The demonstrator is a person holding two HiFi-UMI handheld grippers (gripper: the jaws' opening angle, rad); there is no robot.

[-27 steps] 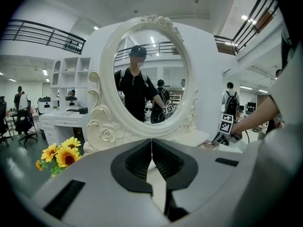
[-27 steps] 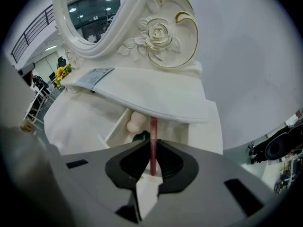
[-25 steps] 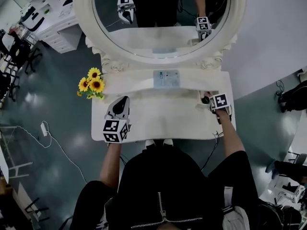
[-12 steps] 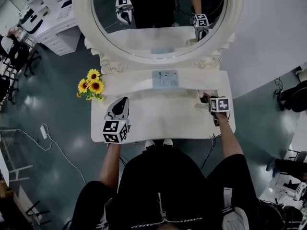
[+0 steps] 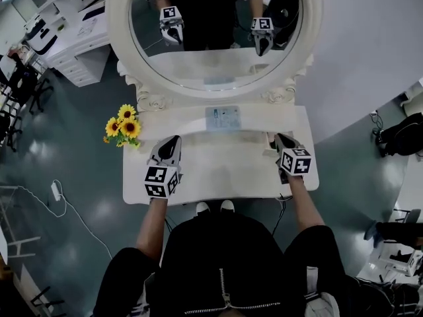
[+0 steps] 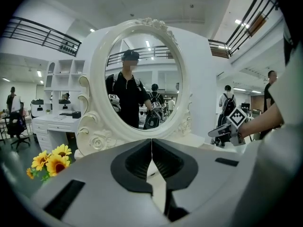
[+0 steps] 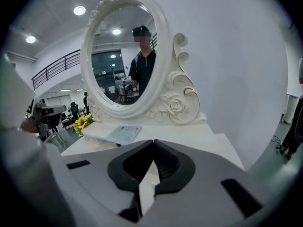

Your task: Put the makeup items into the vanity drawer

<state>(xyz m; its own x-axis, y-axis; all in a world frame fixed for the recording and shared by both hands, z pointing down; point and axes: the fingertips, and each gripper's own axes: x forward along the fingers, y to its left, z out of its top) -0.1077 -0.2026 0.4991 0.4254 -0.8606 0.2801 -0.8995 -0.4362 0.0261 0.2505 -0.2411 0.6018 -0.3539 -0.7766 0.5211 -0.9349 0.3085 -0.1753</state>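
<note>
Both grippers are shut and empty; the left gripper (image 5: 170, 144) hovers, while the right gripper (image 5: 279, 139) has risen off the table's (image 5: 218, 170) right side, its jaws just closing on air. One small pale item (image 5: 269, 141), likely makeup, lies by its tip; no drawer shows, so the pick looks missed.

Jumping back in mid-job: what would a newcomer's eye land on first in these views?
First, the big oval mirror in its carved white frame, standing at the back of the white vanity top. Next, the yellow sunflowers beside the top's left rear corner. Then the left gripper and right gripper over the top's two sides, each with fingers closed on nothing.
</note>
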